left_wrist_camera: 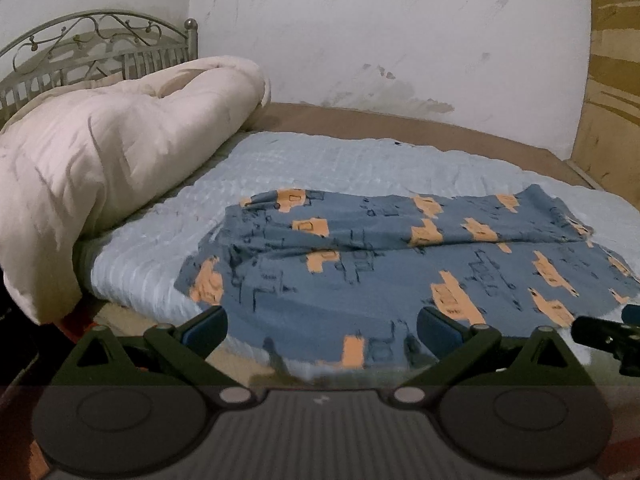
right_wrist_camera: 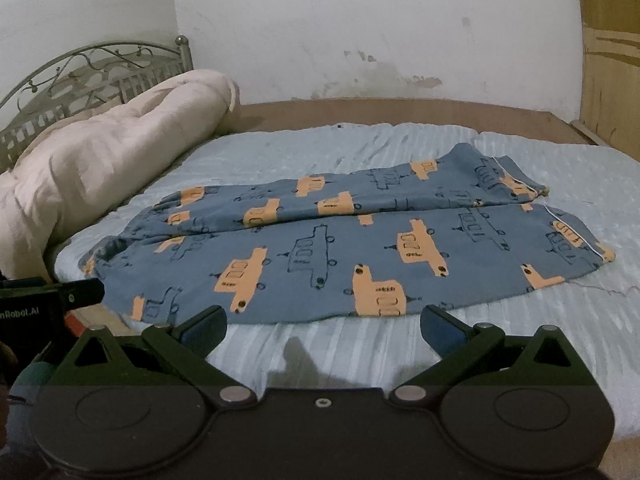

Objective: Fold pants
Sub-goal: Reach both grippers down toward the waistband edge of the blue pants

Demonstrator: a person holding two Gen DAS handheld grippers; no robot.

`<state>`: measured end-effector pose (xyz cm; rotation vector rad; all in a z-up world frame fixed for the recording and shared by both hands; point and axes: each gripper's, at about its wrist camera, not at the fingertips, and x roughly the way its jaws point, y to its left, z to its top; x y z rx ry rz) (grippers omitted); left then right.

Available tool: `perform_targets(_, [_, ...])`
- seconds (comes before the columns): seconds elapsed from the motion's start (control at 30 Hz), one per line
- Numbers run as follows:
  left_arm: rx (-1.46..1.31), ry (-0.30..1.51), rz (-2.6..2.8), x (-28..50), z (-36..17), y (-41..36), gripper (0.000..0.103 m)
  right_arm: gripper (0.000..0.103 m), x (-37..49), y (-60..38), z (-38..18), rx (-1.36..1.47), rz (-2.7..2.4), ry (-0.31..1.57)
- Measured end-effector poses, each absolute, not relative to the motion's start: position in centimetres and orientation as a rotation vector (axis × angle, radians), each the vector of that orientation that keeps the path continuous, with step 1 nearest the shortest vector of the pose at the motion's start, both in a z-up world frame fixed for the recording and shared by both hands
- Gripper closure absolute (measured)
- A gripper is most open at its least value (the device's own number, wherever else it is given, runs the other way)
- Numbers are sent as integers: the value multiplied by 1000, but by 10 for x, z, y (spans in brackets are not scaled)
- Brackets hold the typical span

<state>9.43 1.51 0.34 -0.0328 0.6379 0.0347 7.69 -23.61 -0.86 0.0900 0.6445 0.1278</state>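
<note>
- Left tongs (left_wrist_camera: 322,330): jaws spread wide, empty, low at the near edge of the pants (left_wrist_camera: 400,264), by the waist end.
- Right tongs (right_wrist_camera: 322,330): also spread, empty, just short of the pants (right_wrist_camera: 340,240) on the bedspread (right_wrist_camera: 520,340).
- Pants lie flat ahead, legs side by side.
- Likely best: pinch near hem and waist together, lift evenly, lay onto the far leg.
- Duvet (left_wrist_camera: 120,152) sits far left.

My left gripper (left_wrist_camera: 322,330) and right gripper (right_wrist_camera: 322,330): dark green linkage arms, blue pads (right_wrist_camera: 438,330), silver pivot pins, round black discs behind; left body ribbed.
</note>
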Motion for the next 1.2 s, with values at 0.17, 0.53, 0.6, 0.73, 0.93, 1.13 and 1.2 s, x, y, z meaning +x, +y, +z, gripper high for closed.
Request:
perform_targets(0.17, [-10,638,47,126,11,25,1,1,104,-238,-9,93,123,654])
perform_targets(0.53, [54,619,109,188,23,60,1,1,171,-233,-10,32,117,673])
perform_targets(0.6, [65,620,118,197,24,70,1,1,180,-229,-10,17,124,672])
perform_targets(0.73, [98,627,105,220,24,87,1,1,201,-226,-9,-8,169,650])
perform_targets(0.93, [179,621,18,266,21,108,1,1,252,-227,-6,-125,356,536])
perform_targets(1.13, [211,616,-139,327,6,112,0,1,346,-237,-9,-168,605,623])
perform_targets(1.2, [218,649,-169,350,-4,112,1,1,373,-235,-13,-219,638,654])
